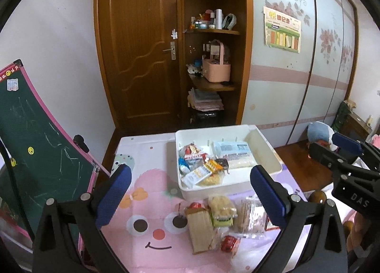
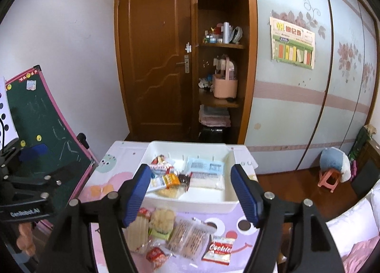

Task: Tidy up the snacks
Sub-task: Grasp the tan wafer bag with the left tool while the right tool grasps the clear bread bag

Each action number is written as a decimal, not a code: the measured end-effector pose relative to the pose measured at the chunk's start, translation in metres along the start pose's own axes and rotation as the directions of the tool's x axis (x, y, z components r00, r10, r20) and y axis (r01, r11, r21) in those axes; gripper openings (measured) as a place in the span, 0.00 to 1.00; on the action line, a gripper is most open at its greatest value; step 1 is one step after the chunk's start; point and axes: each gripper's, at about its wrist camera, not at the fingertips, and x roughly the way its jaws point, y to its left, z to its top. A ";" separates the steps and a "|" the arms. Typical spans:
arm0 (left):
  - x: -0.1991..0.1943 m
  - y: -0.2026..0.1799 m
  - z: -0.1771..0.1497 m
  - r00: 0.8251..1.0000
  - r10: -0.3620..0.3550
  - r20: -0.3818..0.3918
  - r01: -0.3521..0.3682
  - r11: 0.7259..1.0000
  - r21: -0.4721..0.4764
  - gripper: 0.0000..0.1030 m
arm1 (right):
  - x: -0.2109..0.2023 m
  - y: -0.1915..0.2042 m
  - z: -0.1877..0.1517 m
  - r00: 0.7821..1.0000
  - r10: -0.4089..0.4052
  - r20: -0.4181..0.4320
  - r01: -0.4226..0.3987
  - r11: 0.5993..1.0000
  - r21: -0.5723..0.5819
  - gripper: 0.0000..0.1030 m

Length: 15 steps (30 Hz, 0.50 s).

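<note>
Both tools, left [image 1: 190,197] and right [image 2: 192,192], gape empty over snack packets [image 2: 182,235] before the bin [image 2: 190,198].

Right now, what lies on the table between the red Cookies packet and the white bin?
In the right wrist view, only bare purple cartoon tablecloth lies between the Cookies packet and the white bin; no snack lies there.
</note>
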 end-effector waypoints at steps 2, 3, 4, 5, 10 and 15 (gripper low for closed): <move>0.002 -0.002 -0.013 1.000 0.003 -0.006 -0.003 1.000 0.001 0.97 | 0.007 -0.002 -0.014 1.000 0.010 -0.026 -0.010 1.000 0.010 0.70; 0.006 -0.002 -0.020 1.000 0.004 -0.011 -0.004 1.000 0.000 0.97 | 0.014 -0.004 -0.022 0.999 0.018 -0.047 -0.017 1.000 0.015 0.70; 0.012 -0.003 -0.027 1.000 0.005 -0.021 -0.005 1.000 -0.002 0.97 | 0.020 -0.004 -0.029 0.998 0.023 -0.064 -0.021 1.000 0.019 0.70; 0.020 -0.004 -0.038 0.999 0.008 -0.041 -0.008 1.000 -0.008 0.97 | 0.030 -0.007 -0.039 0.995 0.024 -0.092 -0.021 0.999 0.030 0.70; 0.063 -0.003 -0.072 0.991 -0.004 -0.132 -0.003 0.999 -0.050 0.97 | 0.067 -0.016 -0.077 0.981 0.013 -0.192 0.003 0.996 0.086 0.70; 0.109 0.007 -0.103 0.978 -0.022 -0.208 -0.008 0.990 -0.142 0.97 | 0.103 -0.025 -0.109 0.960 0.067 -0.271 -0.020 0.985 0.174 0.70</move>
